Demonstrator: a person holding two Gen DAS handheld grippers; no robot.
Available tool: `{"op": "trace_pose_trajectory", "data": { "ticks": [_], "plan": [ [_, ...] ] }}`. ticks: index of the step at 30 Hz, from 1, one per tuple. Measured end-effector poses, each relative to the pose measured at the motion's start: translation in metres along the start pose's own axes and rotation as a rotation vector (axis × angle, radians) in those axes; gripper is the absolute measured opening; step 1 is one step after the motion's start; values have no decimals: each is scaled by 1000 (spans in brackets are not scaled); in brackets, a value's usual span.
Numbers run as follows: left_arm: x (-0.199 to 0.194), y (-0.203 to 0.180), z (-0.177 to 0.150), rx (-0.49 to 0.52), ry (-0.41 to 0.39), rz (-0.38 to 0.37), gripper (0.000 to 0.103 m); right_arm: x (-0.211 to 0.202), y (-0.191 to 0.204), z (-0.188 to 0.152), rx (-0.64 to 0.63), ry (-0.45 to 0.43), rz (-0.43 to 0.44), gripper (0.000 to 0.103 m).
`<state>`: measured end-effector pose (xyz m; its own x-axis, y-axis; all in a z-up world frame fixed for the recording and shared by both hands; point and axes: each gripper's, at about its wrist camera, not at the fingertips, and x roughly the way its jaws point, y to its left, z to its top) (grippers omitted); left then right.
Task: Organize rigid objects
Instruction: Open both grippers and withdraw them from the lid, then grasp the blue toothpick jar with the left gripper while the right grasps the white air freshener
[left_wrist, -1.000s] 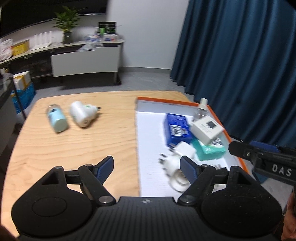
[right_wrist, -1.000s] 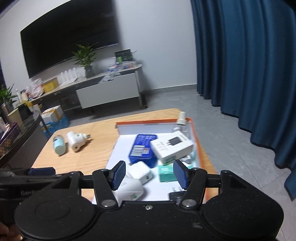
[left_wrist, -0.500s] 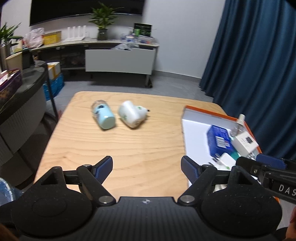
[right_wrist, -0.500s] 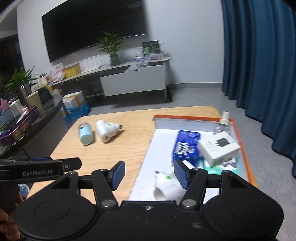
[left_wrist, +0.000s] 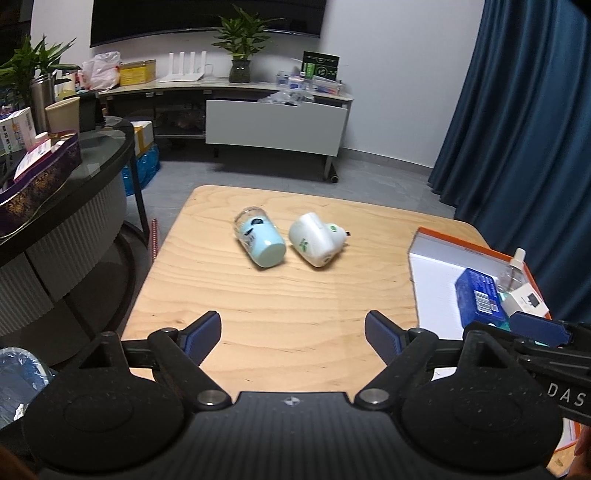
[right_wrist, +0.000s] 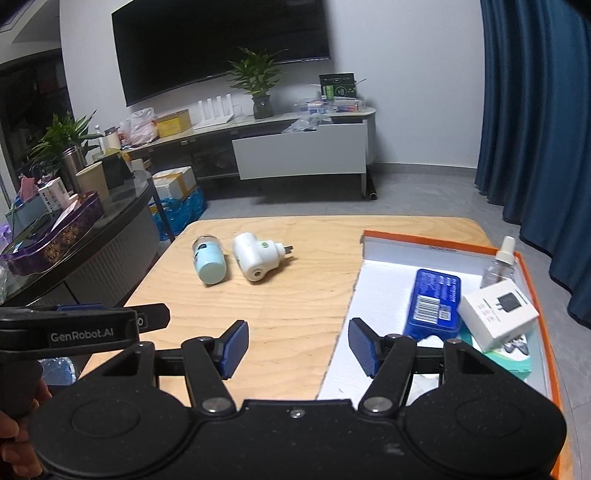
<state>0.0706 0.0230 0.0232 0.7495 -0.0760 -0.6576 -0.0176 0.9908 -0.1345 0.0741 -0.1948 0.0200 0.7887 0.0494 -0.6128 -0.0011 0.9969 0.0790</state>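
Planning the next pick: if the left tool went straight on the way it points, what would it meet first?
Probably the bare wooden table just ahead of the open left tool; the pale blue bottle and white plug lie farther along, though depth is unclear.

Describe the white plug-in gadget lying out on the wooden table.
The white plug-in gadget is a rounded, glossy plastic body with a small green mark on top, metal prongs at one end and a round opening at the other. It lies on its side on the wooden table, close beside the pale blue bottle, outside the tray, with nothing gripping it.
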Motion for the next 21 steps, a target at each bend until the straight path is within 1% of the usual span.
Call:
{"op": "trace_pose_trajectory", "data": {
  "ticks": [11, 21],
  "plan": [
    [8, 12, 4, -21, 3, 25, 89, 19, 16, 5, -28, 19, 16, 75],
    [17, 20, 7, -31, 13, 40, 90, 38, 23, 10, -35, 36, 34, 75]
  ]
}}
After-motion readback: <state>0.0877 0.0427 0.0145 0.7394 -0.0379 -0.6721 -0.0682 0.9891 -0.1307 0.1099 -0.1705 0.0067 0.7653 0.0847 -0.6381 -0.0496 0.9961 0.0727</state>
